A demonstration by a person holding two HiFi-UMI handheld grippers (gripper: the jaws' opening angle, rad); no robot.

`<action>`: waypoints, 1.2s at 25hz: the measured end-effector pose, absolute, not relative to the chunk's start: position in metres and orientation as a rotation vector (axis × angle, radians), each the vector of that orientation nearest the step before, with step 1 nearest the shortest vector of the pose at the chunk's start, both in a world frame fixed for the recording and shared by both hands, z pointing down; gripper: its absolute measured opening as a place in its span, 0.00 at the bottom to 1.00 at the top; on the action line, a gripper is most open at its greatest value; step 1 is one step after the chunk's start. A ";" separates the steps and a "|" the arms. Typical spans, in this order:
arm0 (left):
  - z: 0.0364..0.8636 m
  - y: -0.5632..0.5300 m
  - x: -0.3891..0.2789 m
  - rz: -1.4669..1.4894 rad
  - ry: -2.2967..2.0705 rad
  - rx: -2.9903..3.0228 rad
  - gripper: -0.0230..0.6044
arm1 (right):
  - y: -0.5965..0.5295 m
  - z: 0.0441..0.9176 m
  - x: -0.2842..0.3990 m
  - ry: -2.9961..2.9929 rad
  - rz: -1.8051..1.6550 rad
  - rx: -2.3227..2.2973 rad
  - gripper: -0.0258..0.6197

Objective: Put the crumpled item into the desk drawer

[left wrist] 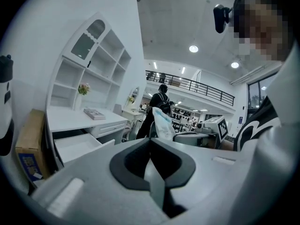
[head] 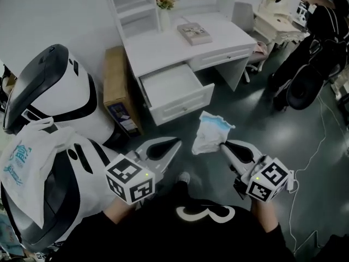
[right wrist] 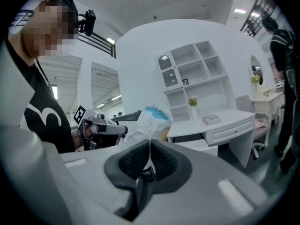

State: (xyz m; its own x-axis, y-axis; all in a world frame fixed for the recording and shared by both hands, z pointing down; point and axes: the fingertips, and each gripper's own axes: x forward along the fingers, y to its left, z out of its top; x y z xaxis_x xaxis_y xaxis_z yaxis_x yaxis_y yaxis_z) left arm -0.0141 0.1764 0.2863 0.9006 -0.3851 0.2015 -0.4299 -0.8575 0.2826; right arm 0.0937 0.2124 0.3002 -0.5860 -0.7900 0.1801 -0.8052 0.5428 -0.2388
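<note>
A crumpled white item with a blue edge (head: 210, 133) hangs in the air in front of the white desk (head: 163, 48). My right gripper (head: 222, 146) is shut on its lower corner; the same item (right wrist: 146, 123) rises just beyond the jaws in the right gripper view. The desk drawer (head: 173, 89) stands pulled open and looks empty. My left gripper (head: 175, 144) is shut with nothing in it, a little left of the item. In the left gripper view the item (left wrist: 163, 123) shows to the right of the open drawer (left wrist: 77, 146).
A book (head: 194, 33) and a vase of flowers (head: 165, 7) stand on the desk. A cardboard box (head: 119, 89) leans left of the desk. A large white and black machine (head: 49, 108) with a plastic bag (head: 27, 160) stands at left. Chair (head: 245, 21) at back right.
</note>
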 end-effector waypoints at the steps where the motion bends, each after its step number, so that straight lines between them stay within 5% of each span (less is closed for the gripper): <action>1: 0.287 0.159 -0.012 0.199 -0.600 2.738 0.05 | 0.196 0.302 0.095 -2.705 0.468 1.404 0.06; 14: 0.295 -0.023 -0.012 0.144 -0.648 2.695 0.05 | 0.030 0.306 0.104 -2.615 0.445 1.375 0.06; 30: 0.309 -0.099 0.005 0.139 -0.728 2.654 0.05 | -0.047 0.322 0.121 -2.635 0.460 1.286 0.06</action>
State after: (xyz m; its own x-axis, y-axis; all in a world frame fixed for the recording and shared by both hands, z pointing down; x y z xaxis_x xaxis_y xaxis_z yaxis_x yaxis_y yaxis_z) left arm 0.0046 -0.0990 0.3095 0.8607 -0.4711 0.1930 -0.5091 -0.7921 0.3369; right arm 0.1208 -0.0473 0.3222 -0.6122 -0.7370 0.2866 -0.7905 0.5796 -0.1981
